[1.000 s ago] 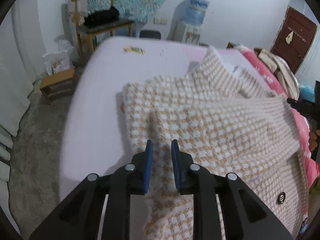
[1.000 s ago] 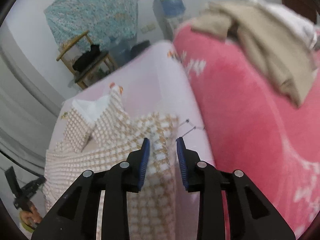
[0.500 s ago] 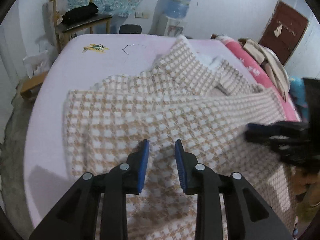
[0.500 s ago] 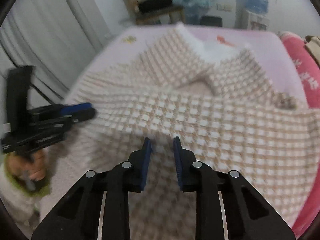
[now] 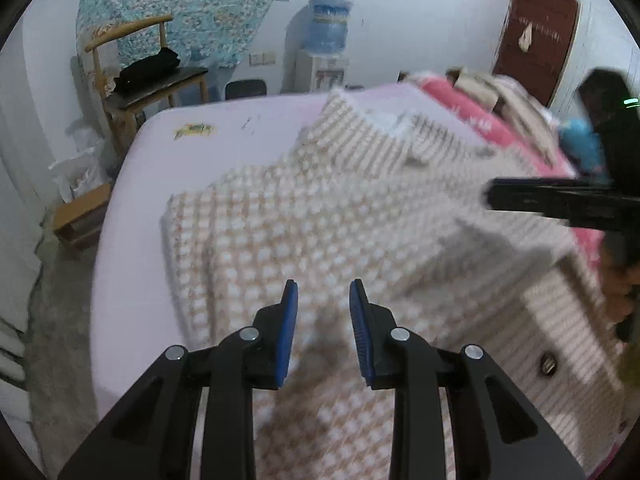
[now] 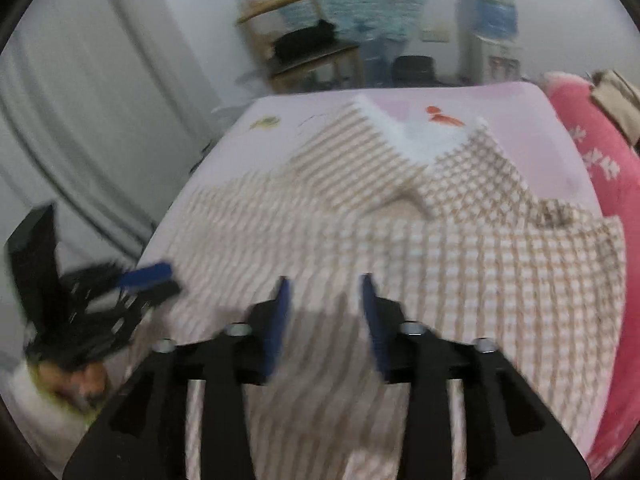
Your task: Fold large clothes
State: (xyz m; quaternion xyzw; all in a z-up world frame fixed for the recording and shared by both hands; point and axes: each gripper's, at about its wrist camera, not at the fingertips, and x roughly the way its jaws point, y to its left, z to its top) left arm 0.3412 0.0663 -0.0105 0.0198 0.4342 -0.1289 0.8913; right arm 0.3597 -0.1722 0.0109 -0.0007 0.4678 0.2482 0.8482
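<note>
Checked jacket (image 5: 320,216), one, beige and white, spread over the middle of the pink bed (image 5: 132,240), collar toward the far edge, white lining showing at the neck (image 6: 420,140). One side folded in over the body, one dark button (image 5: 548,364) visible on the part near the bed's right edge. Hem end under both cameras, reaching the near edge.

Two grippers. Left gripper (image 5: 323,332) above the jacket's near part, blue pads apart, nothing pinched between them, only cloth lying below. Right gripper (image 6: 325,320) likewise over the near part, jaws opening, no fabric caught between the pads; picture blurred. Each seen from the other's camera: the right one at the right border, black, over the folded side; the left one at the jaw-side left, beside the jacket's left edge, gripped by a hand (image 6: 76,376) in a pale sleeve.

Bare sheet in a wide strip along the bed's left edge and across the far end, with small printed marks there. Red blanket (image 6: 608,184) along the right edge, touching the jacket's side. Beyond the far edge: one wooden chair (image 5: 132,68), one water dispenser (image 5: 328,52), one brown door (image 5: 536,40).
</note>
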